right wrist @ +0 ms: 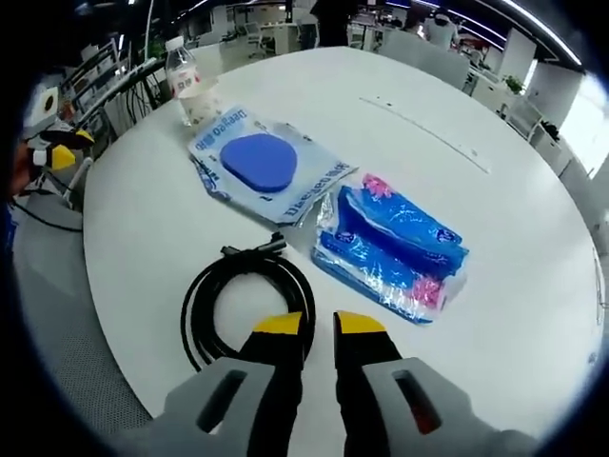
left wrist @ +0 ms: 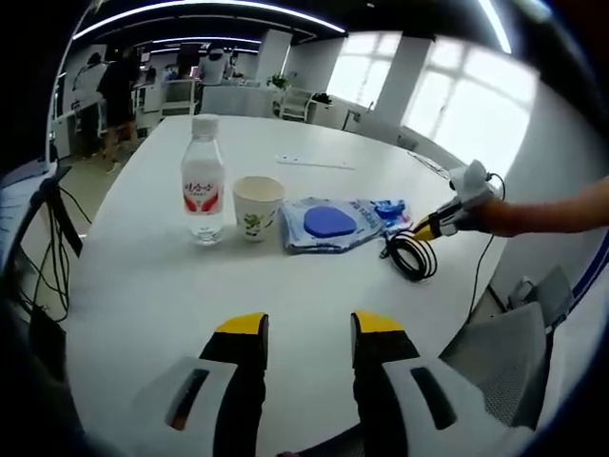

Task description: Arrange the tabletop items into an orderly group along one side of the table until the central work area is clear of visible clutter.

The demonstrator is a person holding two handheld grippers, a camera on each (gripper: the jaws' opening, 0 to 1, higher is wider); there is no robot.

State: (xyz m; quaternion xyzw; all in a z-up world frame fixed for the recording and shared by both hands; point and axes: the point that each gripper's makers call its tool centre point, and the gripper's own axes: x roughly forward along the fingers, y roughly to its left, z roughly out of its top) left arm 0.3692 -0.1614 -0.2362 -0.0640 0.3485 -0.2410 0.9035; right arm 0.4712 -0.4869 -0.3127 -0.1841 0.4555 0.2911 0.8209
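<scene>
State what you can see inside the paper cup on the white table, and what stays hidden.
In the left gripper view, the paper cup stands upright between the water bottle and a blue pouch. Only its rim and a strip of pale inner wall show; its bottom and any contents are hidden.

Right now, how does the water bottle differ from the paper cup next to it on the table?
The water bottle is clear plastic, while the paper cup is pale and cannot be seen through. The bottle is taller and slimmer; the cup is short and widens toward its rim. The bottle is closed with a white cap; the cup is open on top. Both stand upright side by side on the white table.
</scene>
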